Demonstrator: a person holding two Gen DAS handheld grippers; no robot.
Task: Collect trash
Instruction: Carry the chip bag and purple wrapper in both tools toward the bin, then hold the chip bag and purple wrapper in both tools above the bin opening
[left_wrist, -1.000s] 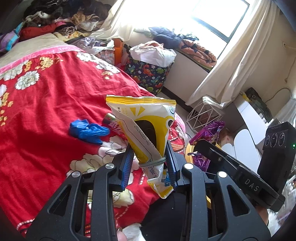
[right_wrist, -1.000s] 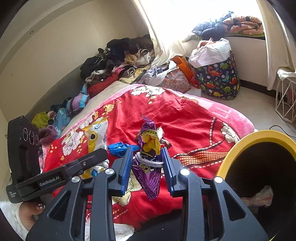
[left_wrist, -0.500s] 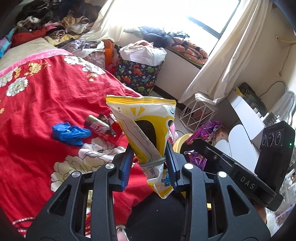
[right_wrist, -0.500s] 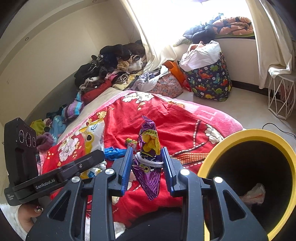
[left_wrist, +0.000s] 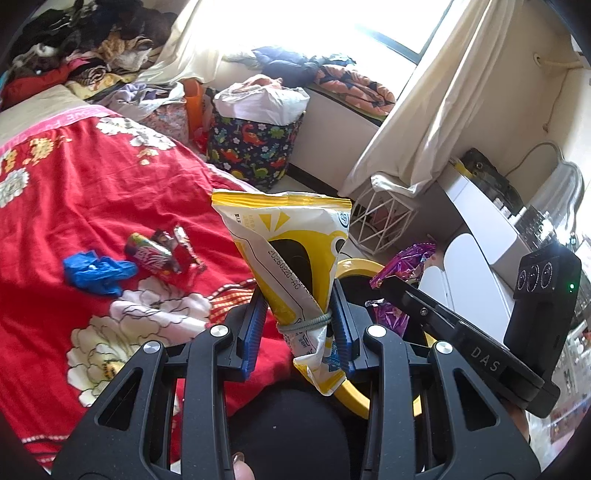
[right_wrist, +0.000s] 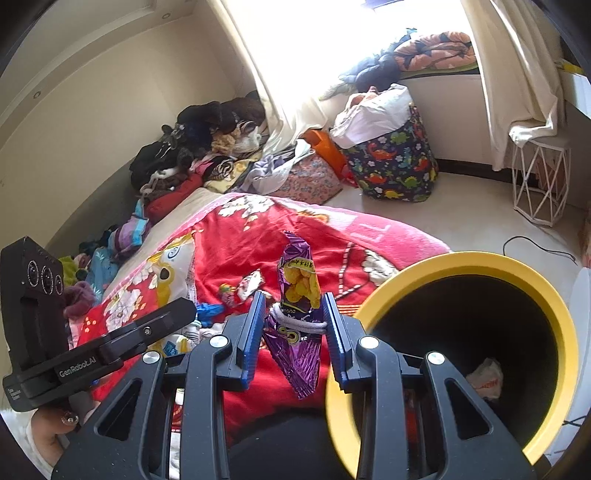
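Observation:
My left gripper (left_wrist: 297, 325) is shut on a yellow and white snack bag (left_wrist: 291, 254), which stands upright between the blue pads. My right gripper (right_wrist: 295, 325) is shut on a purple snack bag (right_wrist: 297, 291), also upright. A yellow-rimmed black bin (right_wrist: 476, 332) stands just right of the right gripper, with crumpled paper (right_wrist: 485, 378) inside. In the left wrist view the bin's yellow rim (left_wrist: 356, 264) shows behind the yellow bag, with the right gripper (left_wrist: 391, 291) and its purple bag (left_wrist: 404, 258) over it. On the red blanket lie a blue glove (left_wrist: 96, 271) and small wrappers (left_wrist: 162, 251).
A red flowered blanket (left_wrist: 74, 192) covers the bed, with clothes piled at its far end (right_wrist: 192, 147). A dinosaur-print bag (right_wrist: 391, 162) and a white wire stool (right_wrist: 539, 181) stand on the floor by the window. A white desk (left_wrist: 480, 221) is at the right.
Both grippers have swung to the right with their bags. The yellow bin has come further into the right wrist view, and the blanket has slid left in both views.

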